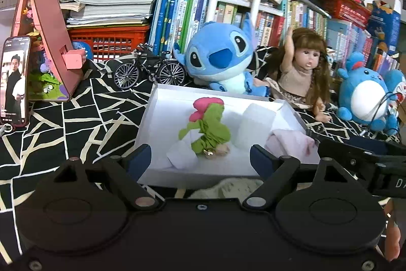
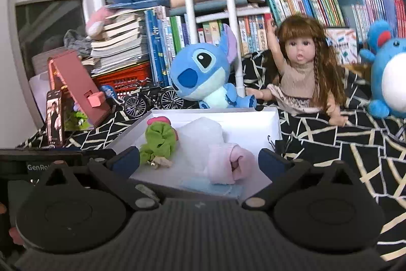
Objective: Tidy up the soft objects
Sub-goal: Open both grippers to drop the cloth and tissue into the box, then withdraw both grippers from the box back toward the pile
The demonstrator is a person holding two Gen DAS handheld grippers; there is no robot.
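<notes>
A white shallow box point(image 1: 152, 103) point(image 2: 275, 124) lies on the black patterned cloth. In it lie a green and pink cloth toy point(image 1: 209, 129) point(image 2: 158, 139), a white soft block point(image 1: 257, 125) point(image 2: 200, 131), a rolled pink towel point(image 1: 291, 144) point(image 2: 229, 165) and a light blue piece point(image 2: 213, 188) at the near edge. My left gripper point(image 1: 200, 159) is open and empty at the box's near edge. My right gripper point(image 2: 199, 162) is open and empty, its fingers either side of the pink towel. A pale fluffy thing point(image 1: 225, 187) lies just under the left gripper.
Behind the box sit a blue Stitch plush point(image 1: 220, 55) point(image 2: 203, 70), a doll point(image 1: 302, 68) point(image 2: 302, 65), a round blue plush point(image 1: 365, 96) point(image 2: 388, 68) and a toy bicycle point(image 1: 149, 68) point(image 2: 152, 98). A phone point(image 1: 15, 79) point(image 2: 54, 117), a pink stand point(image 1: 50, 37) and a book-filled shelf stand behind.
</notes>
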